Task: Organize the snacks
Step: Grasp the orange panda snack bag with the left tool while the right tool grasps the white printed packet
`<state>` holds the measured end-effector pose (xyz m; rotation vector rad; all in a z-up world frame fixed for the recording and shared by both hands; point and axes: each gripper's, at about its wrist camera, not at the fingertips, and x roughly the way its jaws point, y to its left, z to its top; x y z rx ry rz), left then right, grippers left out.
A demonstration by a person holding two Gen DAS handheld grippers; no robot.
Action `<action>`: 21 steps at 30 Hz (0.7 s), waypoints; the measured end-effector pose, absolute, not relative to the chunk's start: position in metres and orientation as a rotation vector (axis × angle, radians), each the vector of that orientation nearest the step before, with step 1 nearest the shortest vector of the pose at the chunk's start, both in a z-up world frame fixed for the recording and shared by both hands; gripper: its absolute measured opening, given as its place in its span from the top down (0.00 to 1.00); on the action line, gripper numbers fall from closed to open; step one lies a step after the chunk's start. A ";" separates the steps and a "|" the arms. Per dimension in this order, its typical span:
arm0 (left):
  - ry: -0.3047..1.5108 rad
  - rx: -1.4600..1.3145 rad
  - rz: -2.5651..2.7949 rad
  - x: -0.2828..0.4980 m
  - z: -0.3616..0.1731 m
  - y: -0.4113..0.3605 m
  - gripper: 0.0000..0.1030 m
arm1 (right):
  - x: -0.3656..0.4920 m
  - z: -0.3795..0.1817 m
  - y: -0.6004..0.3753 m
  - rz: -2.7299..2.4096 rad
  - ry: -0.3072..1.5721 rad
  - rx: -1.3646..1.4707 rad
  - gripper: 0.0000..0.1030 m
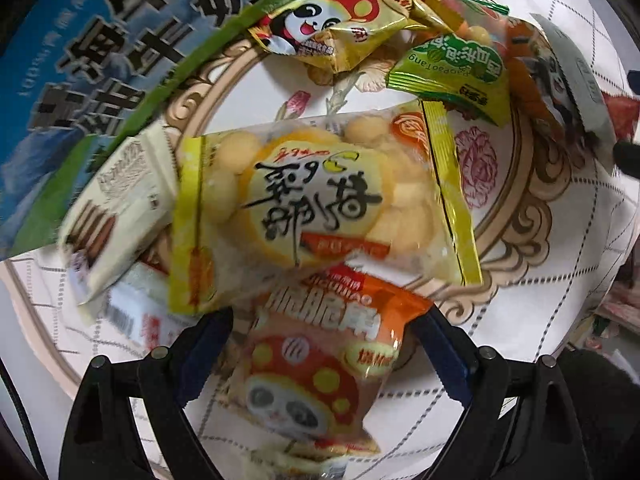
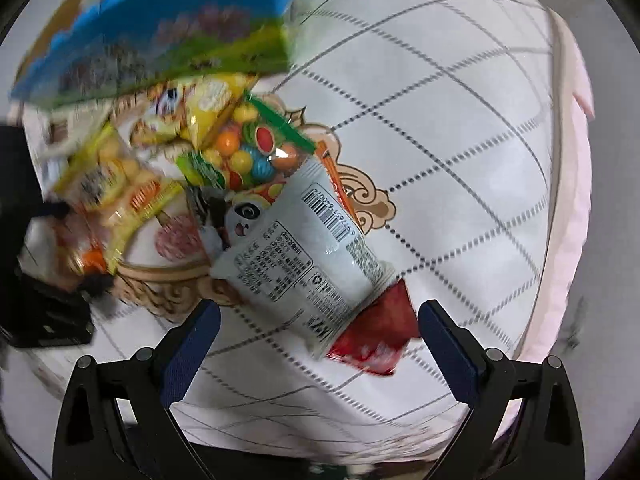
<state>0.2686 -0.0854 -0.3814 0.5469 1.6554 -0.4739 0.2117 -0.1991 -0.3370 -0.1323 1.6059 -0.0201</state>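
Observation:
Several snack packets lie in a heap on a white quilted cloth (image 1: 520,264). In the left wrist view my left gripper (image 1: 324,340) is open, its jaws either side of an orange panda packet (image 1: 320,364). A yellow packet of round puffs (image 1: 320,208) lies just beyond it, a cream packet (image 1: 116,208) to its left, a yellow panda packet (image 1: 340,28) and a green candy packet (image 1: 452,76) farther off. In the right wrist view my right gripper (image 2: 318,328) is open above a white packet (image 2: 304,264) that lies printed back up over a red packet (image 2: 376,336).
A blue and green carton (image 1: 100,60) stands at the far left of the heap; it also shows in the right wrist view (image 2: 160,28). A bag of coloured candy balls (image 2: 256,152) lies behind the white packet. The cloth's pink edge (image 2: 572,200) runs on the right.

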 end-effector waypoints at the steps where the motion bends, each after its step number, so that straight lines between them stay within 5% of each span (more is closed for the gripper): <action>1: 1.661 0.520 -0.476 0.271 -0.384 -0.085 0.10 | 0.218 -0.343 -0.197 0.008 1.619 -0.195 0.02; 8: 1.653 0.391 -0.444 0.270 -0.382 -0.072 0.24 | 0.238 -0.356 -0.189 0.106 1.628 -0.343 0.02; 11: 1.648 0.310 -0.392 0.263 -0.378 -0.064 0.26 | 0.244 -0.363 -0.185 0.126 1.641 -0.364 0.20; 14: 1.639 0.206 -0.322 0.249 -0.373 -0.048 0.27 | 0.246 -0.366 -0.184 0.143 1.674 -0.285 0.29; 21: 1.623 0.039 -0.224 0.219 -0.364 -0.025 0.27 | 0.241 -0.366 -0.208 0.132 1.766 0.039 0.29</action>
